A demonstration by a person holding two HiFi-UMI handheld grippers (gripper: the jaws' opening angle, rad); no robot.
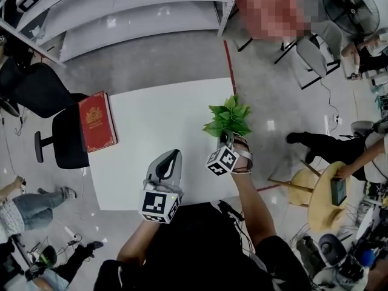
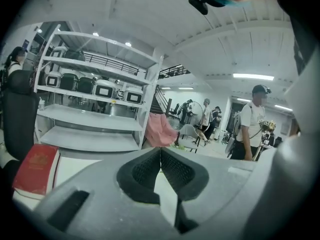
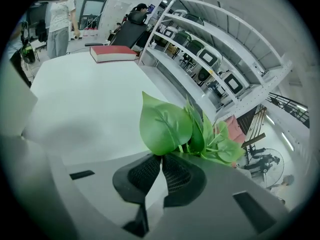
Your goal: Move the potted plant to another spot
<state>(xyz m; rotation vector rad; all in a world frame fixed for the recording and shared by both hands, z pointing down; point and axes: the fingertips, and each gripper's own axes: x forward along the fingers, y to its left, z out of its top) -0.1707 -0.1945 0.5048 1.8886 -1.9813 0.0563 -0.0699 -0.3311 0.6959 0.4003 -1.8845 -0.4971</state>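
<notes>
Right gripper view: the right gripper [image 3: 161,157] has its jaws closed, tips together. The stems of the plant [image 3: 165,126] rise just at these tips, so I judge it is gripping the plant by the stems.
Reason of this grip: thin stems are easy for narrow tips to pinch, and I think such a hold is enough to carry a light plant to another spot.
Plant position: in the head view the plant [image 1: 229,117] is at the right edge of the table [image 1: 151,120], directly ahead of the right gripper [image 1: 227,137].
Left gripper: the left gripper [image 2: 160,151] is closed on nothing, and only the white table shows through the gap below its tips. It hangs over the near edge of the table [image 1: 174,155], well apart from the plant. Probably it is idle because one gripper is enough here.
Book: the book [image 1: 97,121] lies flat at the left edge of the table, well apart from the plant. The bare surface between them looks to me a possible new spot.
Hidden: no view shows the pot, because the leaves and the right gripper cover it. So I cannot tell if the plant stands on the table or is lifted.
Hard to see: the exact contact between the pads and the stems lies behind the tips.
</notes>
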